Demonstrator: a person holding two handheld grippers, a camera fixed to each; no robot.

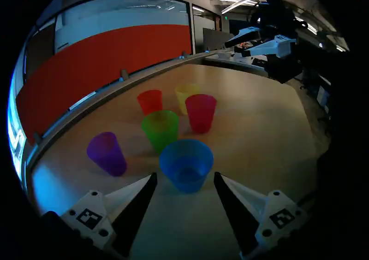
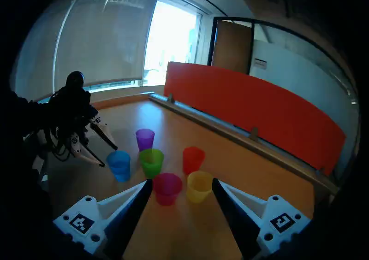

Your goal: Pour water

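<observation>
In the left gripper view, the left gripper (image 1: pixel 184 174) reaches in from the bottom edge with its two fingers spread wide and holding nothing. The blue cup (image 1: pixel 187 163) stands upright at lower centre, just beyond the tips and in line with the gap. Behind it, toward the middle of the frame, stand the green cup (image 1: pixel 160 128), the magenta cup (image 1: pixel 200 112), the red cup (image 1: pixel 150 101) and the yellow cup (image 1: pixel 187 93); the purple cup (image 1: pixel 107 153) sits apart at centre left. All are upright on the wooden table (image 1: pixel 258 121). At upper right the right gripper (image 1: pixel 234 50) hangs above the far edge of the table, fingers apart and empty.

In the right gripper view, the right gripper's own fingers rise from the bottom edge, parted, with the magenta and yellow cups just beyond the tips; neither is touched. At centre left the left gripper, held by a dark-sleeved arm, points its open fingers at the blue cup, close beside it. An orange panel (image 2: pixel 258 103) runs along the table's far side at the right.

Whether any cup holds water I cannot tell; the tinted plastic hides it. By my reading the task is barely begun: no cup is gripped, lifted or tilted. The grasp, the lift and the pour itself are all left, and the blue cup looks the likely first pick.
</observation>
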